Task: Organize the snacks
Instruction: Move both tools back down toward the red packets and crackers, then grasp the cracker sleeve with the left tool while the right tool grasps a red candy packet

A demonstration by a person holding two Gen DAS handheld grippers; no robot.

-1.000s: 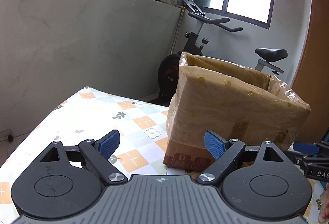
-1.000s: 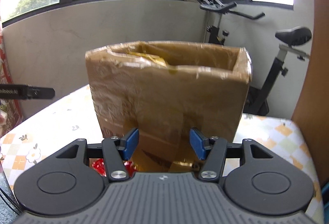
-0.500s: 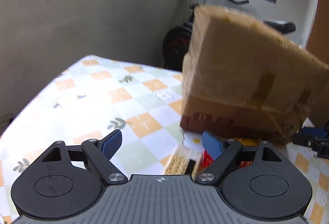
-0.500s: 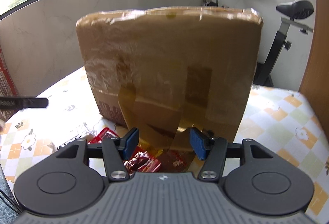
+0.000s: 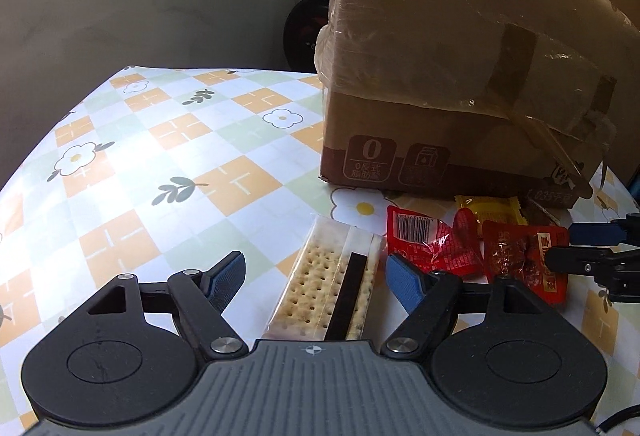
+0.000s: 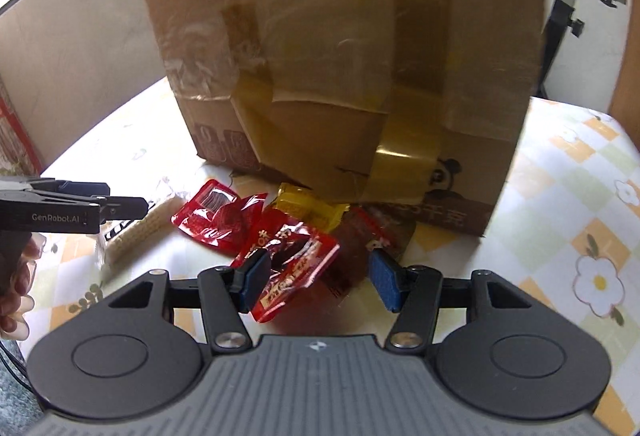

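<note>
Tablecloth [image 5: 168, 140] snacks, hidden 1 second ago, are now framed: closing left gripper [image 5: 316, 276] around crackers [image 5: 332, 276], half-open right gripper [image 6: 320, 278] over red packet [image 6: 292, 256]; nothing is gripped.

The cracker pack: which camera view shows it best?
The left wrist view: the cracker pack lies lengthwise between the closing left gripper jaws, untouched, cracker holes clear. The right wrist view shows only its blurred side, partly behind that gripper.

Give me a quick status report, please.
Left gripper closing, cracker pack between its jaws, unpinched. Right gripper open over red snack packet. Cardboard box close behind the pile.
</note>
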